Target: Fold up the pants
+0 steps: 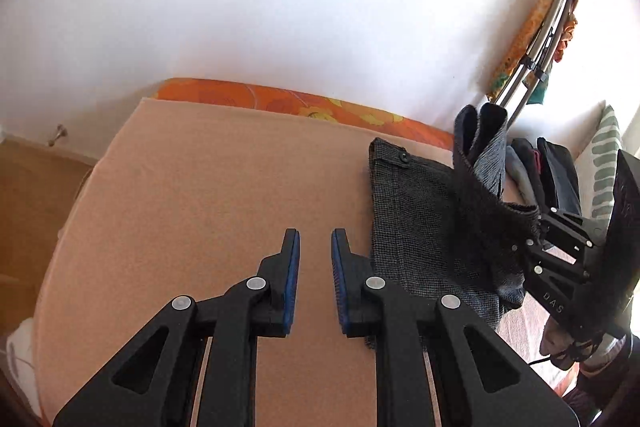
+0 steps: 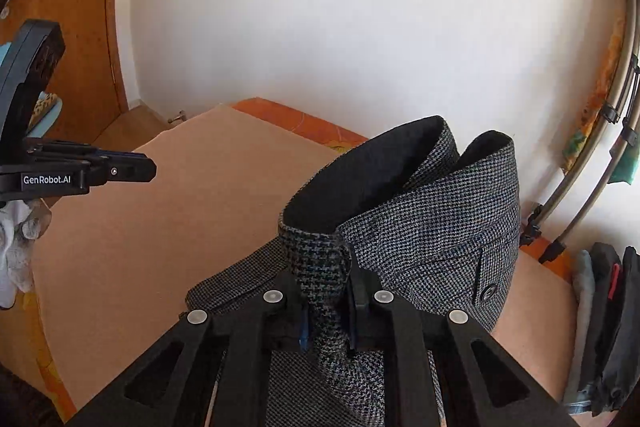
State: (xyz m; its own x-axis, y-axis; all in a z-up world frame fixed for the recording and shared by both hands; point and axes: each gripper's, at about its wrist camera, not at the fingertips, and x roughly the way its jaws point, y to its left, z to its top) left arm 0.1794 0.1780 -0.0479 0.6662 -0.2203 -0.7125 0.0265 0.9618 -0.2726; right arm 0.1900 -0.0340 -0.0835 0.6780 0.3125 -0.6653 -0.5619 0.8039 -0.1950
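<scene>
Grey houndstooth pants (image 1: 416, 223) lie on a peach blanket (image 1: 208, 195) over the bed. My right gripper (image 2: 326, 311) is shut on a bunched fold of the pants (image 2: 436, 211) and lifts the waistband end, black lining showing, above the rest of the cloth. In the left wrist view the right gripper (image 1: 524, 247) holds that raised cloth at the right. My left gripper (image 1: 315, 247) is open and empty, hovering over bare blanket just left of the pants. It appears at the left of the right wrist view (image 2: 132, 167).
An orange floral sheet (image 1: 304, 103) edges the bed along a white wall. A folded metal frame (image 1: 536, 43) leans in the right corner. A stack of folded dark clothes (image 2: 604, 323) sits at the bed's right. A wooden cabinet (image 2: 68, 39) stands at left.
</scene>
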